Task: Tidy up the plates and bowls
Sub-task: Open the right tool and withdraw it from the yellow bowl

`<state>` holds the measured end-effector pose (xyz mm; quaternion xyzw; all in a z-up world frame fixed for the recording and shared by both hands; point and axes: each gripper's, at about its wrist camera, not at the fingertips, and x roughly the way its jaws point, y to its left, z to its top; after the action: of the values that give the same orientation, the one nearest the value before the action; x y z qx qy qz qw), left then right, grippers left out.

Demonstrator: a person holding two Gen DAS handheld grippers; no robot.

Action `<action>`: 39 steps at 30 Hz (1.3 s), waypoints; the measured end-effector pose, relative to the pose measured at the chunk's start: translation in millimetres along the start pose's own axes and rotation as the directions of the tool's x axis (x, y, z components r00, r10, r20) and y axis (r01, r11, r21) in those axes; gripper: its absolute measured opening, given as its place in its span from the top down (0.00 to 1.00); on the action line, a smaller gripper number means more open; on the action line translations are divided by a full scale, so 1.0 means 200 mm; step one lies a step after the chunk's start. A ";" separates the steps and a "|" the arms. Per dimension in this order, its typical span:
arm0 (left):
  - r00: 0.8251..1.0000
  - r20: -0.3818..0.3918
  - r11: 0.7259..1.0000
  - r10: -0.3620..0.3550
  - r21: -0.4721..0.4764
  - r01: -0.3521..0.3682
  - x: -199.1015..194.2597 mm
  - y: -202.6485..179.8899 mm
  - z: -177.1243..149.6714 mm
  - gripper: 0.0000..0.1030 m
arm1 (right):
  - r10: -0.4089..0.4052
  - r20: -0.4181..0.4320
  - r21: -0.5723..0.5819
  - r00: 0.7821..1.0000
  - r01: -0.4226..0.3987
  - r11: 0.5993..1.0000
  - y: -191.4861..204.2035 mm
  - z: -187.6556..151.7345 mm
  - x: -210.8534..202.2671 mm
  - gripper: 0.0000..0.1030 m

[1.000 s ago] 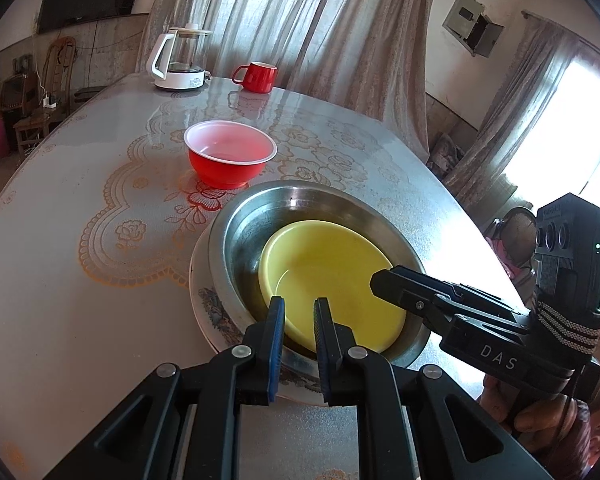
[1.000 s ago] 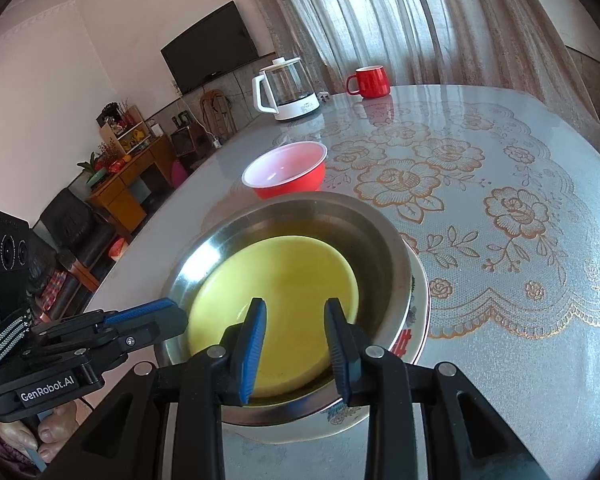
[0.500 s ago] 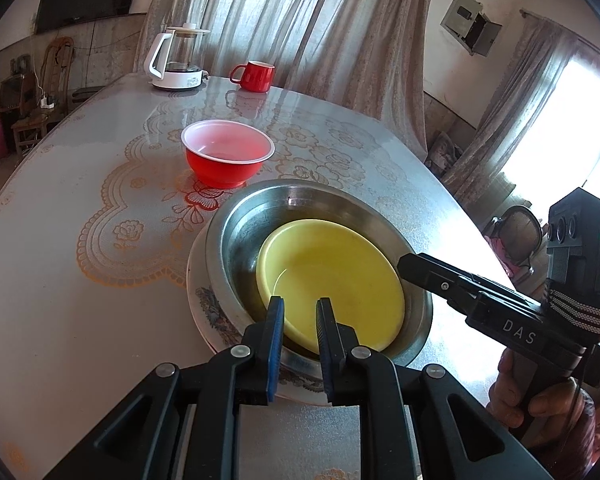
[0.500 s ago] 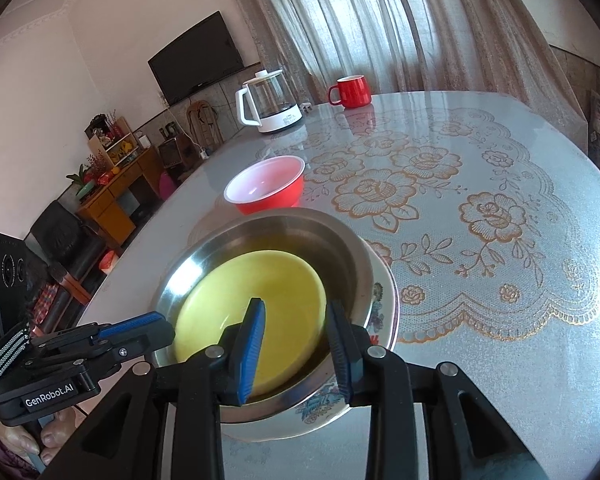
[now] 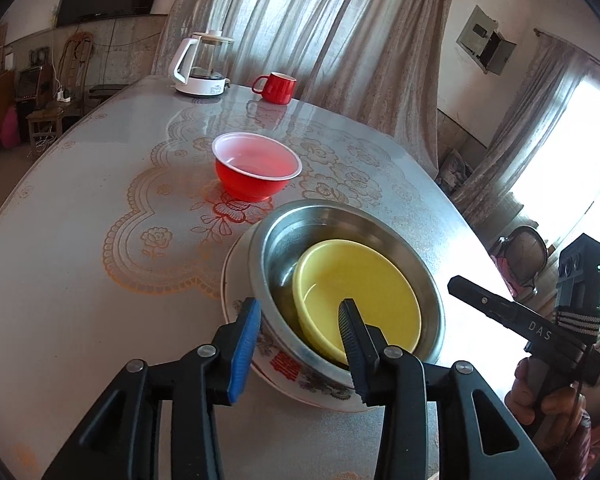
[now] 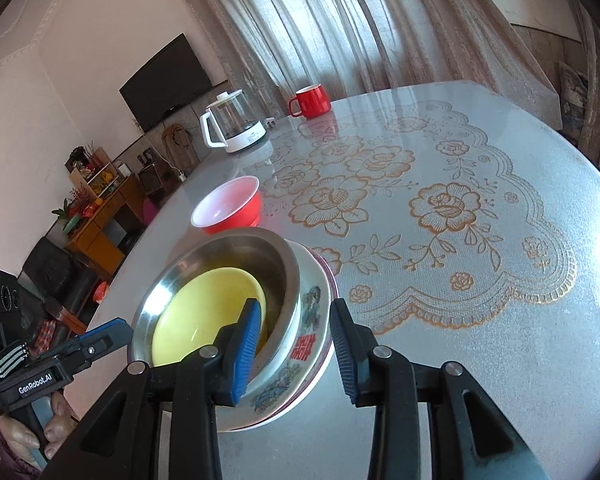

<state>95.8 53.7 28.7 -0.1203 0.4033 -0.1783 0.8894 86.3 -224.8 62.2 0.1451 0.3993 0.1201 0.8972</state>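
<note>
A yellow bowl (image 5: 360, 292) lies inside a steel basin (image 5: 324, 220), which sits on a floral porcelain plate (image 5: 296, 368). A red bowl (image 5: 256, 168) stands apart just beyond the stack. My left gripper (image 5: 300, 336) is open, its jaws straddling the near rims of the stack. My right gripper (image 6: 296, 344) is open too, astride the rim of the floral plate (image 6: 300, 352) and the steel basin (image 6: 228, 248); the yellow bowl (image 6: 204, 312) and the red bowl (image 6: 228, 208) show there as well.
A glass kettle (image 5: 200, 64) and a red mug (image 5: 276, 86) stand at the table's far end. The lace-patterned tabletop (image 6: 460, 220) stretches to the right. The table edge runs close behind the stack. Curtains and furniture stand around the table.
Both grippers have opened wide from nearly shut. The right gripper has drawn back toward the stack's right edge. The stack and red bowl stay put.
</note>
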 end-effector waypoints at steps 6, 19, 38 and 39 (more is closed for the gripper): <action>1.000 -0.010 1.000 0.004 0.019 -0.004 0.02 0.01 -0.02 0.65 | 0.035 -0.023 0.011 0.999 -0.035 0.999 0.01 -0.03 0.03 0.66; 1.000 -0.026 0.998 0.004 0.064 -0.002 0.04 -0.03 -0.06 0.74 | -0.016 -0.076 -0.082 0.997 0.010 0.997 0.07 -0.02 0.15 0.82; 1.000 0.006 0.999 0.017 0.035 -0.017 0.01 0.01 -0.04 0.72 | 0.033 -0.095 -0.042 0.995 -0.037 0.998 0.04 -0.03 0.14 0.76; 1.000 0.008 1.000 0.017 0.025 -0.017 0.01 0.02 -0.03 0.72 | 0.035 -0.089 -0.036 0.995 -0.039 0.999 0.04 -0.03 0.14 0.73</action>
<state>93.3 56.2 21.4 -0.1064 0.3984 -0.1755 0.8939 99.6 -208.0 42.8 0.1302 0.4337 0.1504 0.8788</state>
